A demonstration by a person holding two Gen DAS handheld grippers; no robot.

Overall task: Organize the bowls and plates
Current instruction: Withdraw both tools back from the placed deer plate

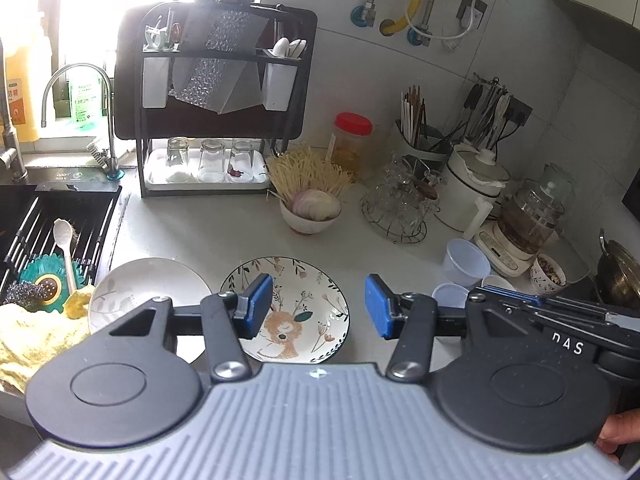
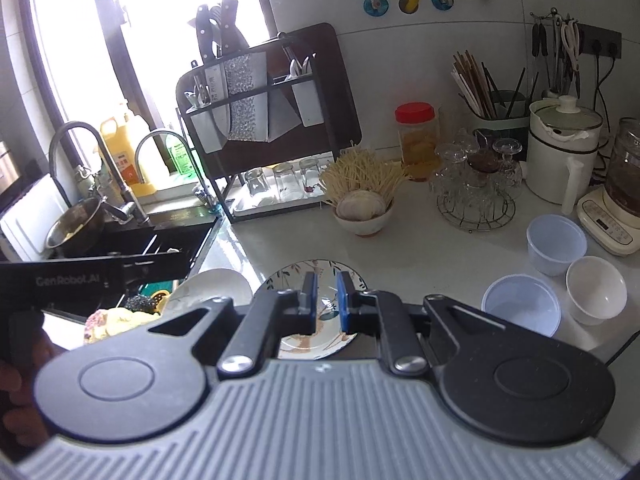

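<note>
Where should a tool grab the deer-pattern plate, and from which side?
Take the deer-pattern plate by its raised rim, one pad over and one under. It lies flat on the counter, so only the edge gives purchase. Probably come from the near side, where the open left tool hovers; the white plate sits close on its left.

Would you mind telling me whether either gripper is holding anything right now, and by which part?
Nothing is held: the left gripper stands open above the deer plate, and the right gripper is shut on nothing.
</note>
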